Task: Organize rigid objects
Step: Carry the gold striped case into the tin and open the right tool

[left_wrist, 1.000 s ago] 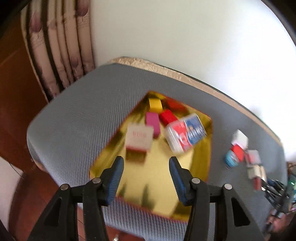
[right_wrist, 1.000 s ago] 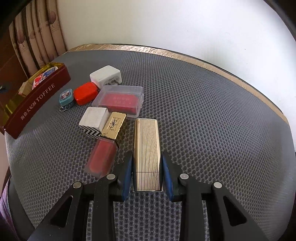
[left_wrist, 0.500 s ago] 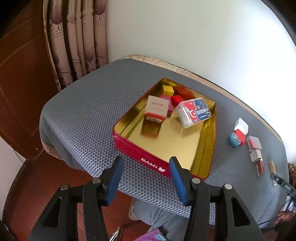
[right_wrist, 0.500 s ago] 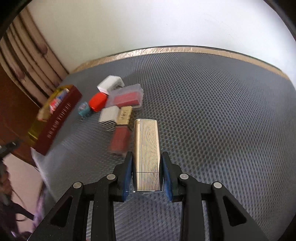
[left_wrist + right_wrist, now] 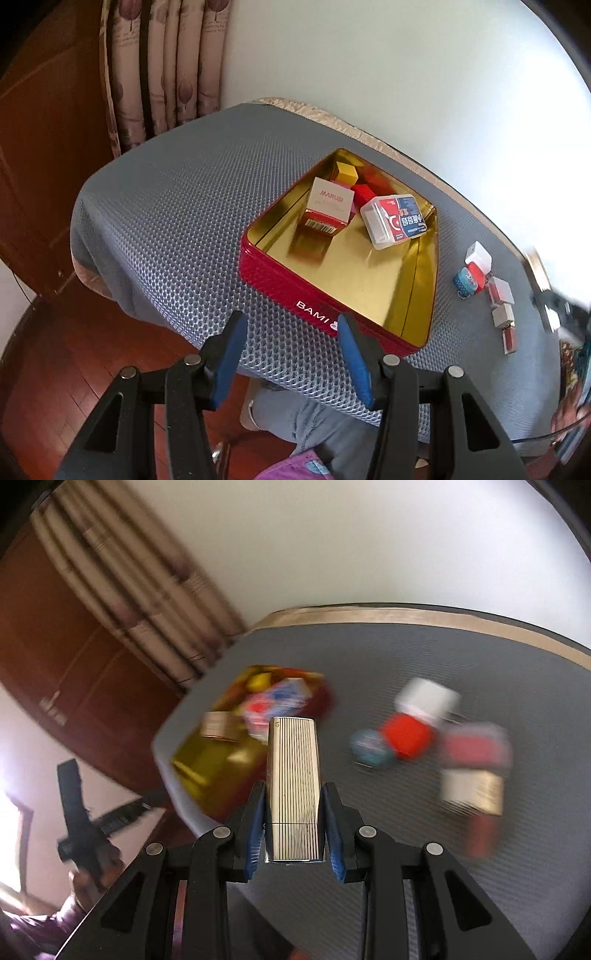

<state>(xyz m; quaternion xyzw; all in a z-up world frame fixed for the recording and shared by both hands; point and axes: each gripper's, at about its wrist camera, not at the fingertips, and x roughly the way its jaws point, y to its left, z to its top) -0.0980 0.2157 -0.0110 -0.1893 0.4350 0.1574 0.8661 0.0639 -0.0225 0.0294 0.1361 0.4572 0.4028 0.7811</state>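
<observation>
Right wrist view: right gripper clamping gold case, lifted off table, probably swinging toward tin; left gripper open, empty.

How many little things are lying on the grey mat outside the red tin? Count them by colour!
White boxes: 2
Red pieces: 2
Blue tin: 1
Clear case, red inside: 1
Gold tube: 1
Total: 7
</observation>
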